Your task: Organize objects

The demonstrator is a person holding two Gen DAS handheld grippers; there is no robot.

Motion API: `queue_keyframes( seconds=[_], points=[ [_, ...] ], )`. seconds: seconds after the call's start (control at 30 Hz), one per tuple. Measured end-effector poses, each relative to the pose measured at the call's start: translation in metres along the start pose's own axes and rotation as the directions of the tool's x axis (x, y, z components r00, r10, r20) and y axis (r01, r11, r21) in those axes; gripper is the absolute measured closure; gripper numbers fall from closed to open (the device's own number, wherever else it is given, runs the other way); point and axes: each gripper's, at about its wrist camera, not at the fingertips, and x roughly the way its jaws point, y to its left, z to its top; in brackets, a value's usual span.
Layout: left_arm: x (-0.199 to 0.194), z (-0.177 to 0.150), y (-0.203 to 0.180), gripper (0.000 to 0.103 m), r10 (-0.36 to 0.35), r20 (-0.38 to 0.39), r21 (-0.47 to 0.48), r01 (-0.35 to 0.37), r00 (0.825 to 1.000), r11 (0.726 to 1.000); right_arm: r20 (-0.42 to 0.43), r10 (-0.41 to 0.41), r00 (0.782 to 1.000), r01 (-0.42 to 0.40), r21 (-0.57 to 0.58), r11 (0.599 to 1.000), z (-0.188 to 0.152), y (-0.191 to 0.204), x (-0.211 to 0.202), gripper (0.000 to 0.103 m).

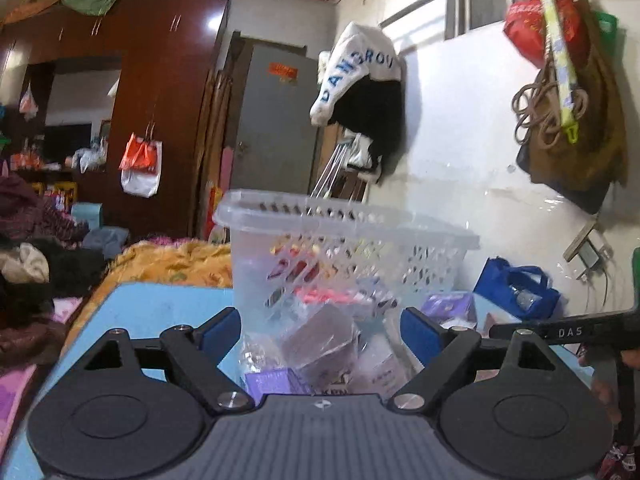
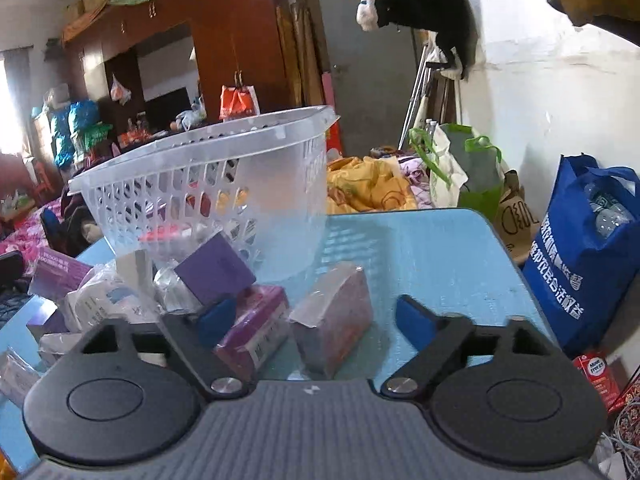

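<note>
A clear plastic basket [image 1: 348, 236] stands on the light blue table [image 1: 160, 304]; it also shows in the right wrist view [image 2: 208, 160], with a few items inside. My left gripper [image 1: 320, 332] is open, with a plastic-wrapped brownish box [image 1: 320, 340] and a purple box [image 1: 276, 382] lying between and below its fingers. My right gripper [image 2: 316, 320] is open over a wrapped pink-brown box [image 2: 336, 316]. A magenta box [image 2: 256, 328] and a purple box [image 2: 214, 268] lie by its left finger. The right gripper's arm shows in the left wrist view [image 1: 568, 332].
Loose packets and white bags [image 2: 104, 300] lie at the table's left. A blue tote bag [image 2: 580, 256] stands right of the table, a red carton [image 2: 596, 372] below it. Yellow bedding [image 2: 368, 188] lies behind the table. Wardrobe [image 1: 160, 80] and clothes pile [image 1: 32, 264] at left.
</note>
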Motion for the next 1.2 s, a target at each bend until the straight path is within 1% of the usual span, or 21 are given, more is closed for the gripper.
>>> queue_keyframes(
  seconds=[0.07,0.1,0.13,0.17,0.23,0.3,0.37,0.57,0.63,0.7,0.73,0.8,0.9,0.93,1.0,1.03,1.07,1.1,1.2],
  points=[
    [0.003,-0.003,0.002,0.014,-0.002,-0.009,-0.016,0.002,1.000,1.000,-0.006,-0.026,1.000,0.026,-0.012,1.000,-0.001,0.002,0.003,0.026],
    [0.005,-0.005,0.002,0.014,0.001,-0.015,-0.014,-0.002,1.000,1.000,-0.012,-0.027,1.000,0.027,-0.006,1.000,0.000,0.001,0.004,0.028],
    [0.007,-0.006,0.002,0.014,0.007,-0.016,-0.010,-0.007,1.000,1.000,-0.010,-0.022,1.000,0.022,0.002,1.000,0.001,-0.002,0.006,0.029],
    [0.006,-0.009,0.002,0.014,0.014,-0.014,-0.006,-0.014,1.000,1.000,-0.009,-0.031,0.999,0.031,0.003,1.000,0.001,-0.002,0.007,0.032],
    [0.007,-0.011,0.003,0.014,0.024,-0.011,-0.010,-0.024,1.000,1.000,0.001,-0.058,0.998,0.058,0.000,0.998,0.001,-0.001,0.007,0.034],
    [0.007,-0.013,0.002,0.014,0.026,-0.008,-0.013,-0.026,1.000,1.000,0.013,-0.088,0.996,0.088,0.004,0.996,0.001,-0.001,0.006,0.043],
    [0.008,-0.013,0.002,0.014,0.036,-0.009,-0.014,-0.036,0.999,0.999,0.014,-0.100,0.995,0.099,0.020,0.995,0.000,-0.004,0.005,0.047],
    [0.012,-0.012,-0.002,0.014,0.056,-0.010,0.000,-0.056,0.998,0.998,0.009,-0.111,0.994,0.111,0.013,0.994,0.002,-0.003,0.007,0.049],
    [0.013,-0.012,-0.005,0.014,0.068,-0.010,0.008,-0.068,0.998,0.998,0.003,-0.119,0.993,0.119,0.016,0.993,0.003,-0.004,0.008,0.051],
    [0.015,-0.013,-0.007,0.014,0.080,-0.012,0.014,-0.080,0.997,0.997,-0.013,-0.124,0.992,0.124,0.020,0.992,0.003,-0.004,0.011,0.065],
    [0.016,-0.013,-0.008,0.014,0.085,-0.014,0.018,-0.085,0.996,0.996,-0.021,-0.125,0.992,0.126,0.025,0.992,0.003,-0.005,0.012,0.067],
    [0.016,-0.013,-0.009,0.014,0.091,-0.020,0.026,-0.091,0.996,0.996,-0.017,-0.119,0.993,0.120,0.040,0.992,0.003,-0.007,0.011,0.067],
    [0.018,-0.011,-0.008,0.016,0.082,-0.027,0.007,-0.082,0.996,0.997,-0.022,-0.133,0.991,0.133,0.022,0.991,0.003,-0.004,0.012,0.067],
    [0.019,-0.011,-0.008,0.018,0.078,-0.030,0.000,-0.078,0.996,0.997,-0.027,-0.138,0.990,0.138,0.014,0.990,0.004,-0.003,0.014,0.068],
    [0.021,-0.012,-0.007,0.030,0.072,-0.041,-0.005,-0.073,0.997,0.997,-0.030,-0.133,0.991,0.134,0.016,0.991,0.004,-0.002,0.014,0.069],
    [0.022,-0.012,-0.007,0.042,0.070,-0.051,0.000,-0.070,0.996,0.998,-0.032,-0.128,0.991,0.129,0.019,0.991,0.003,-0.003,0.014,0.069],
    [0.023,-0.014,-0.008,0.051,0.068,-0.062,0.009,-0.068,0.996,0.998,-0.034,-0.121,0.992,0.122,0.024,0.992,0.003,-0.004,0.014,0.070],
    [0.024,-0.015,-0.009,0.051,0.062,-0.066,0.014,-0.061,0.996,0.998,-0.035,-0.116,0.993,0.117,0.029,0.993,0.003,-0.005,0.015,0.071],
    [0.018,-0.015,-0.008,0.051,0.060,-0.030,0.011,-0.059,0.998,0.998,-0.021,-0.109,0.994,0.110,0.048,0.993,0.002,-0.008,0.012,0.073]
  ],
)
